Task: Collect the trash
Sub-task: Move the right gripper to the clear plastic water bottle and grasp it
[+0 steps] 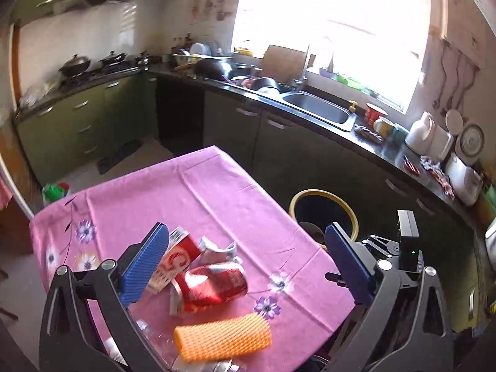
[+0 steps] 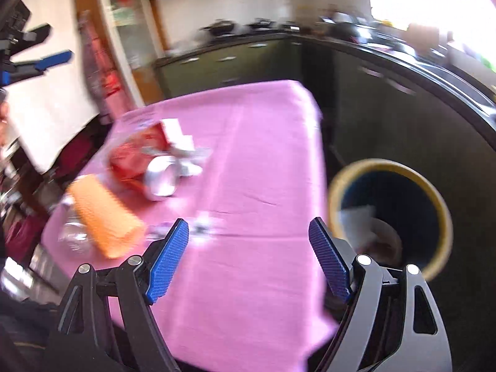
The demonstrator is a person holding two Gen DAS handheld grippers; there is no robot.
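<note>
A pile of trash lies on the pink tablecloth (image 1: 217,192): a crushed red can (image 1: 210,285), a red-and-white carton (image 1: 176,255), an orange foam net sleeve (image 1: 223,338) and a clear plastic bottle (image 1: 152,334). My left gripper (image 1: 245,248) is open and empty above the pile. My right gripper (image 2: 249,232) is open and empty over the cloth (image 2: 248,142), right of the can (image 2: 145,170) and the orange sleeve (image 2: 105,217). A yellow-rimmed bin (image 2: 390,210) stands on the floor by the table's right side; it also shows in the left wrist view (image 1: 325,210).
A dark counter with a sink (image 1: 319,110), dishes and mugs runs along the far and right walls above green cabinets (image 1: 77,127). A stove with pans (image 1: 93,65) is at the far left. The right wrist view is motion-blurred.
</note>
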